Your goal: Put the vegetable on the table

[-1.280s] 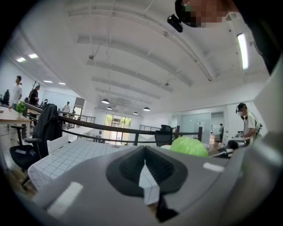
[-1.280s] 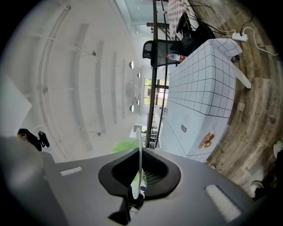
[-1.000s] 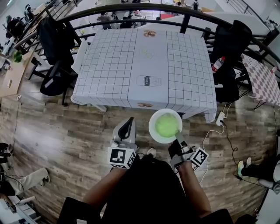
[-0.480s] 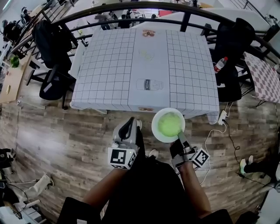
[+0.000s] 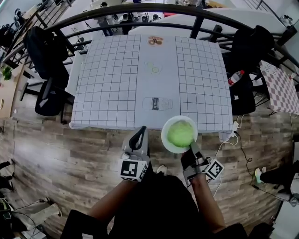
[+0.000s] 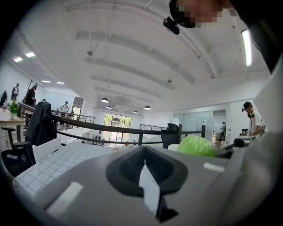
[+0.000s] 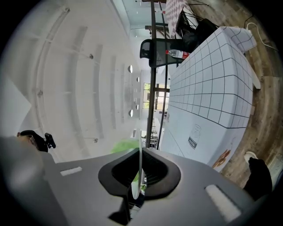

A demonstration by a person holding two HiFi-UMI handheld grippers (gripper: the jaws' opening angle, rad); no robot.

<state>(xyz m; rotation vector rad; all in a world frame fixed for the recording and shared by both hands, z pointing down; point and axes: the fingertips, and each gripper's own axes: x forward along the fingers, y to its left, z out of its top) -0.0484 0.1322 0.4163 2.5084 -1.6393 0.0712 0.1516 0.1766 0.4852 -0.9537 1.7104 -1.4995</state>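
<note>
A person stands on a wooden floor [image 5: 70, 154] facing a cloth-covered table [image 5: 112, 84], a gripper in each hand. The left gripper [image 5: 139, 134] is held low just short of the table's near edge, its jaws pressed together with nothing between them. The right gripper [image 5: 191, 146] is clamped on the near rim of a white plate [image 5: 165, 140], which shows in the right gripper view as a thin edge-on line between the jaws. A round, pale green vegetable [image 5: 180, 133] sits in the middle of the plate, carried in the air and not yet on the table. In the head view the plate's far rim overlaps the cloth's near edge, toward its right corner. A white power strip [image 5: 232, 125] with its cable lies on the floor just beside that corner. The gridded cloth hangs over all four sides, and a plain strip down its middle carries printed pictures, among them a milk carton print [image 5: 157, 103]. Black office chairs stand close to both sides, one on the left [image 5: 44, 51] and one on the right [image 5: 250, 44], and a bottle [image 5: 235, 77] with a red cap stands near the right one. A curved black railing [image 5: 140, 8] closes the space behind the table, and a second table [image 5: 280, 86] in a checked cloth shows at far right.
</note>
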